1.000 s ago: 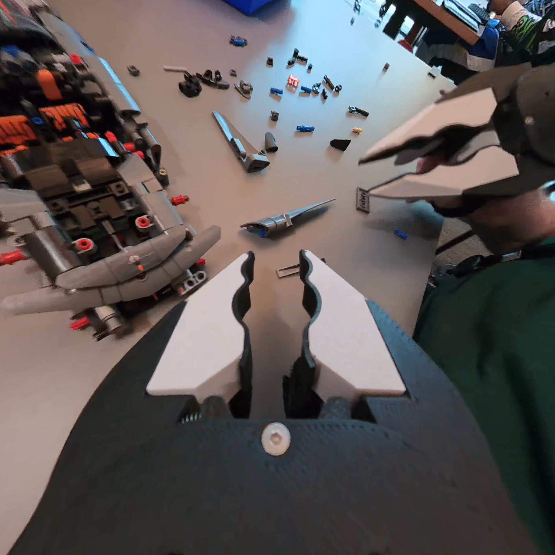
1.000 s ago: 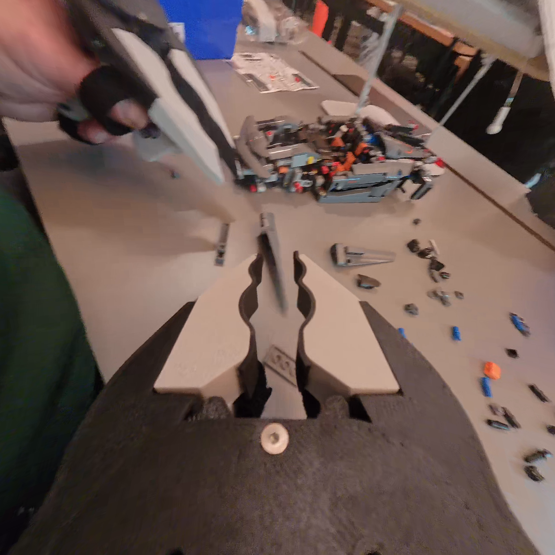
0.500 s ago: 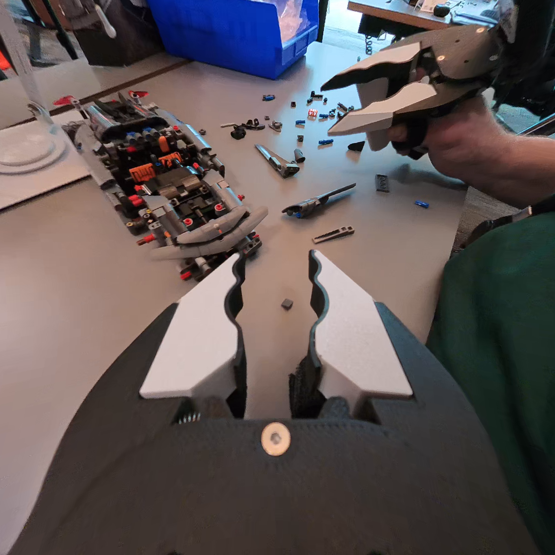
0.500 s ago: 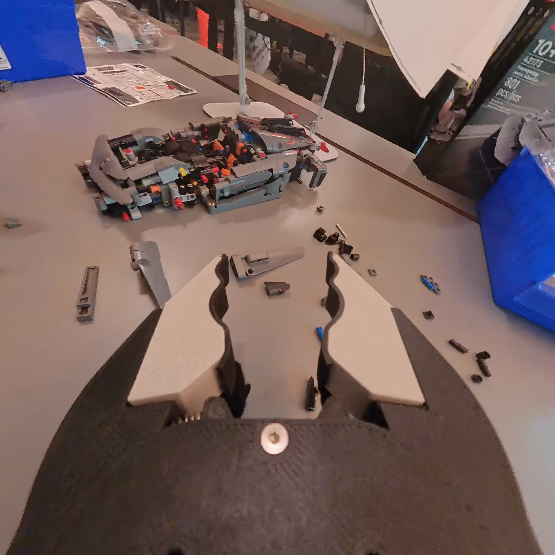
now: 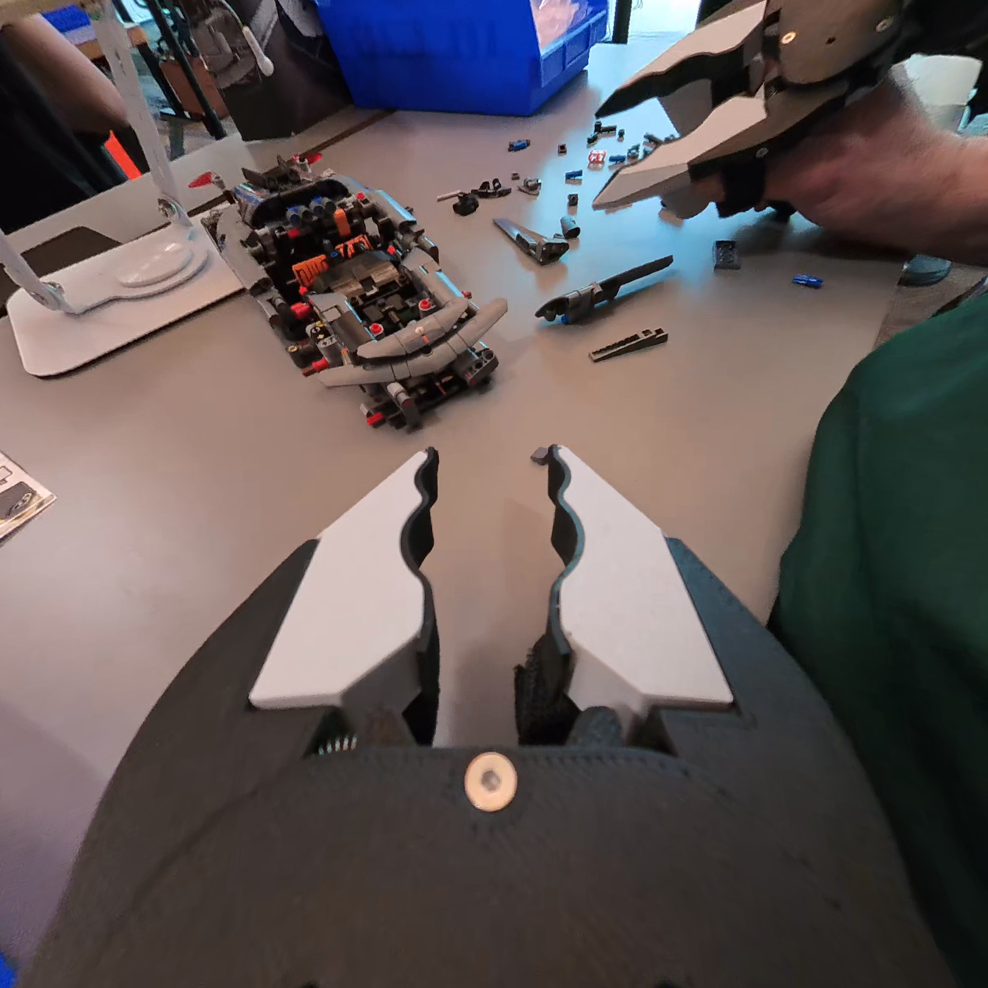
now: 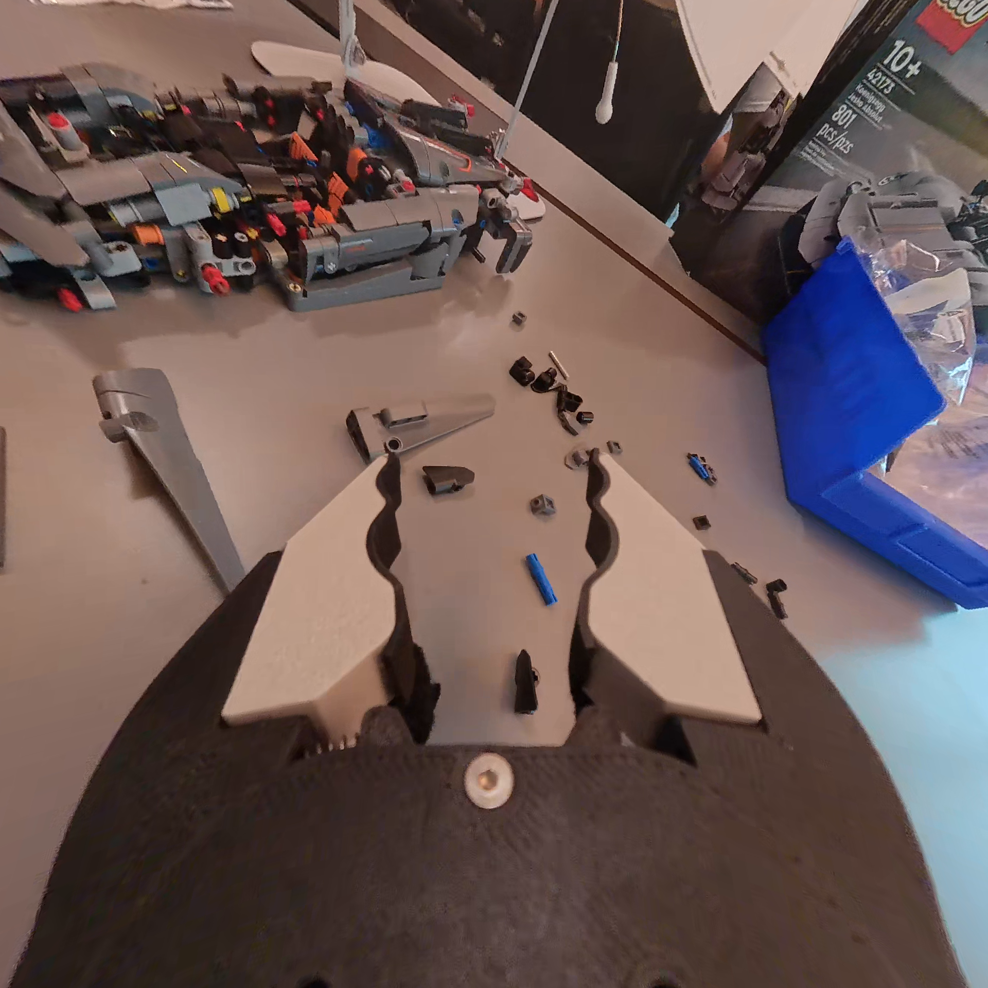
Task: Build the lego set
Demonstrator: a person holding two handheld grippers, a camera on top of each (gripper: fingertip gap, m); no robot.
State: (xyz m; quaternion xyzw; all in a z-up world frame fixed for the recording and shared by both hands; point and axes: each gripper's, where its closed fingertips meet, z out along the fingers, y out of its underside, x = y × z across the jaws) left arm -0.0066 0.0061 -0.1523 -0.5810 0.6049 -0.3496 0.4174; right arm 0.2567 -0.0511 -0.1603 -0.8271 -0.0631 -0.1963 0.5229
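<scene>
On the grey worktop (image 5: 160, 534), far left, a booklet (image 5: 21, 500) pokes in at the edge, and behind it a white stand (image 5: 107, 288) sits on its flat base. Next along is the half-built car (image 5: 363, 288), grey with orange and red bits, nose toward me. My left gripper (image 5: 489, 454) hovers low over bare worktop short of the car, its jaws apart and holding nothing; a tiny grey piece (image 5: 540, 455) lies just at the tip of one of them. Right of the car lie a dark tapered beam (image 5: 628, 345), a long pointed panel (image 5: 604, 288) and a grey wedge piece (image 5: 529, 240), with small loose parts scattered beyond. A blue bin (image 5: 454, 53) stands at the back. My right gripper (image 5: 601, 160) hangs above those parts, gripped in my hand (image 5: 866, 182), jaws apart and empty.

From the right wrist view, that gripper (image 6: 492, 460) looks down on a blue pin (image 6: 541, 579) and a black piece (image 6: 524, 681) lying between its spread jaws, untouched. A small dark curved piece (image 6: 446, 478) and a grey cube (image 6: 542, 504) lie just ahead, black connectors (image 6: 550, 385) farther on. The set's box (image 6: 855, 160) stands at the right behind the bin (image 6: 844, 427).
</scene>
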